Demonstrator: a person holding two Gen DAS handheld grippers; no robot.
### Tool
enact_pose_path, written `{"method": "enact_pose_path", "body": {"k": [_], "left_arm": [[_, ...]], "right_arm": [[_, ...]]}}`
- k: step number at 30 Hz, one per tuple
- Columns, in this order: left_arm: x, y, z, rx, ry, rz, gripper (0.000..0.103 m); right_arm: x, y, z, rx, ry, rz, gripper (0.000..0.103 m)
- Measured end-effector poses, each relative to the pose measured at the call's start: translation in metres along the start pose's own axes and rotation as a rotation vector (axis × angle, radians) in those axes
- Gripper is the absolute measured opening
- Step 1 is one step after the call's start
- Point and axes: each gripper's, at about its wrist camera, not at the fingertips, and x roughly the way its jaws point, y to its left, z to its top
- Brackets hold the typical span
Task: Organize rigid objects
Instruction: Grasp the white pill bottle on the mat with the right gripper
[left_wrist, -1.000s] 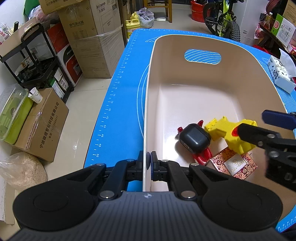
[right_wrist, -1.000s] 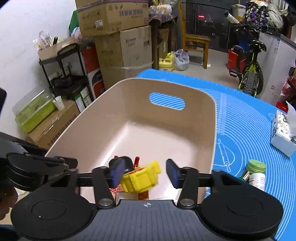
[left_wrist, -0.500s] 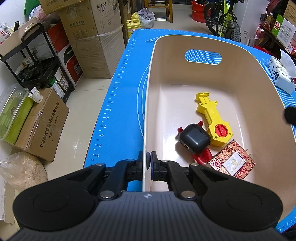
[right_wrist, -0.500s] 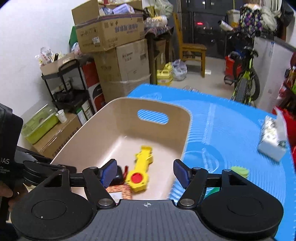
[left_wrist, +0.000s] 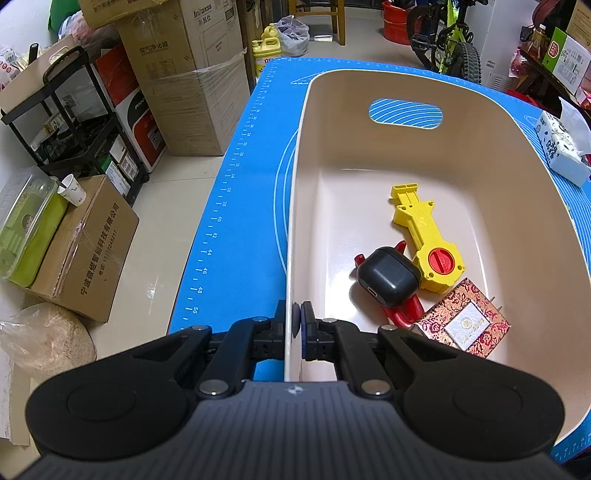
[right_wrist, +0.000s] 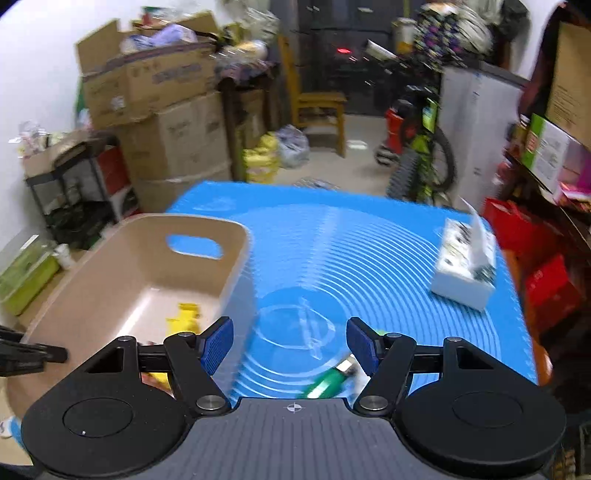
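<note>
A beige bin (left_wrist: 491, 122) stands on the blue mat. My left gripper (left_wrist: 296, 325) is shut on the bin's near left wall. Inside lie a yellow toy with a red knob (left_wrist: 424, 232), a black earbud case (left_wrist: 388, 277) on top of a red toy (left_wrist: 400, 314), and a red patterned box (left_wrist: 465, 325). In the right wrist view my right gripper (right_wrist: 291, 341) is open and empty above the mat, to the right of the bin (right_wrist: 147, 258). A green lighter (right_wrist: 328, 380) lies on the mat just below its fingers.
A white tissue pack (right_wrist: 465, 266) sits at the mat's right side (left_wrist: 561, 147). Cardboard boxes (left_wrist: 192, 96), a black shelf cart (left_wrist: 70, 122) and a green container (left_wrist: 26, 229) stand on the floor left of the table. A bicycle (right_wrist: 417, 155) is behind the table.
My right gripper let go of the yellow toy, which now lies in the bin. It then swung right, out of the bin, over the mat. The left gripper kept still.
</note>
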Motion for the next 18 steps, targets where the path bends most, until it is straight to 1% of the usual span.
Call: {"method": "enact_pose_path", "body": {"k": [8, 13, 18], "left_arm": [[0.0, 0.0, 0.0, 0.001, -0.001, 0.001, 0.008], [0.0, 0.0, 0.0, 0.002, -0.001, 0.001, 0.008], [0.0, 0.0, 0.0, 0.005, -0.001, 0.005, 0.008]], "right_arm": [[0.039, -0.031, -0.018, 0.062, 0.149, -0.054, 0.074], [0.061, -0.039, -0.031, 0.053, 0.226, -0.095, 0.074], [0.076, -0.042, -0.038, 0.085, 0.271, -0.08, 0.074]]}}
